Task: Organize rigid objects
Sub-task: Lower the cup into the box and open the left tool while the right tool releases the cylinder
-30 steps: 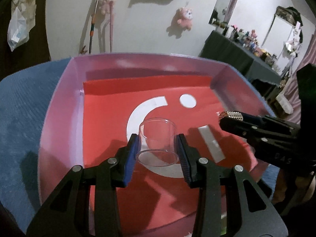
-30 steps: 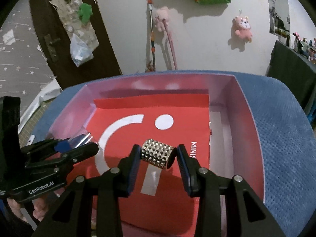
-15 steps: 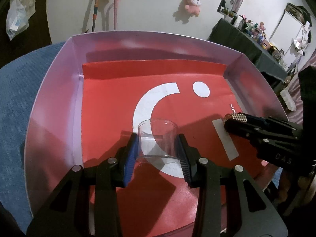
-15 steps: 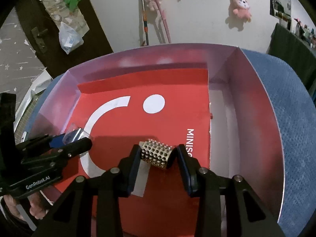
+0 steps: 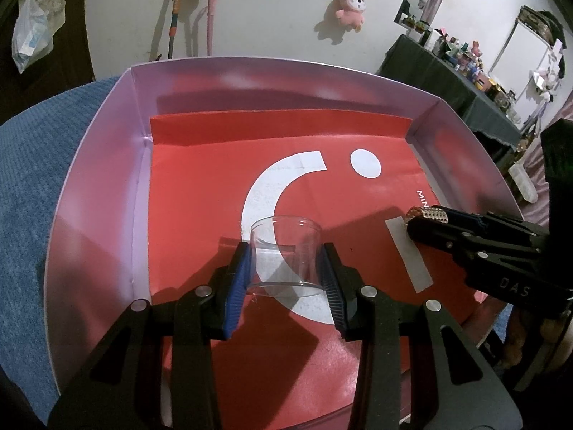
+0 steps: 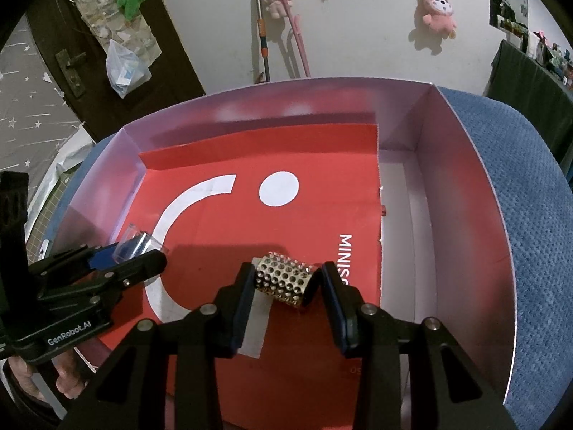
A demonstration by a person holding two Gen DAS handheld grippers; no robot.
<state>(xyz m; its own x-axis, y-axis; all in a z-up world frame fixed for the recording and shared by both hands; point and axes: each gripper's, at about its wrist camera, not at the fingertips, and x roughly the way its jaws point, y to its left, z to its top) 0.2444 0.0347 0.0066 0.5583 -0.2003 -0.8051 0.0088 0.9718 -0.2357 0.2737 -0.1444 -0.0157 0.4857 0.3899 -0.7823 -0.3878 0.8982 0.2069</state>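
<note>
Clearly transparent cup, studded cylinder.

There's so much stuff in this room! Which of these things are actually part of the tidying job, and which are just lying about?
Part of the job:
- clear cup, held in the left gripper
- studded gold cylinder, held in the right gripper
- pink box with its red liner

Just lying about:
- pink plush toy on the wall
- plastic bag on the door
- cluttered side table

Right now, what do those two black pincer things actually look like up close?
Both are matte black plastic with triangular cut-outs and silver rivets. The left gripper has ribbed blue pads inside its fingers and "GenRobot.AI" in white on its side. The right gripper matches, with white letters "DAS" on its side.
</note>
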